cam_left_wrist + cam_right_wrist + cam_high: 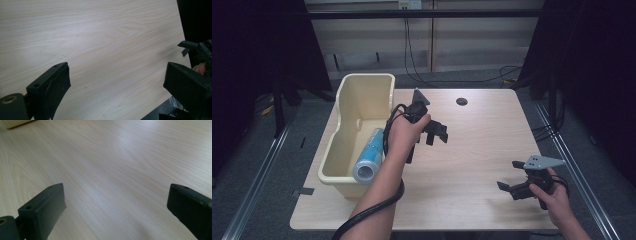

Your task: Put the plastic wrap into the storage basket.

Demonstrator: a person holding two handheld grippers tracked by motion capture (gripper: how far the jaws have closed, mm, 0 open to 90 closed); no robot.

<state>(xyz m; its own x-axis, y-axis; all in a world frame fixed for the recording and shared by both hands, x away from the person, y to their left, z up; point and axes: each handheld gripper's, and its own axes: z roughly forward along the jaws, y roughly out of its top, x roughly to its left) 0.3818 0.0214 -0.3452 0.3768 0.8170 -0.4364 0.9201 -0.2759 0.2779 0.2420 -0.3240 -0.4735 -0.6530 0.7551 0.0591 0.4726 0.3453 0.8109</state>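
A cream plastic bin stands on the left part of the light wood table. A blue and silver can lies on its side inside the bin, its open end toward the near wall. My left gripper hovers over the table just right of the bin, open with nothing between its jaws; in the left gripper view it looks down on bare wood. My right gripper is near the table's front right, open and holding nothing; in the right gripper view it faces bare tabletop.
A round cable hole sits in the table near its far edge. Cables hang at the back wall behind the table. A corner of the bin shows at the top left of the right gripper view. The other gripper shows at the right edge.
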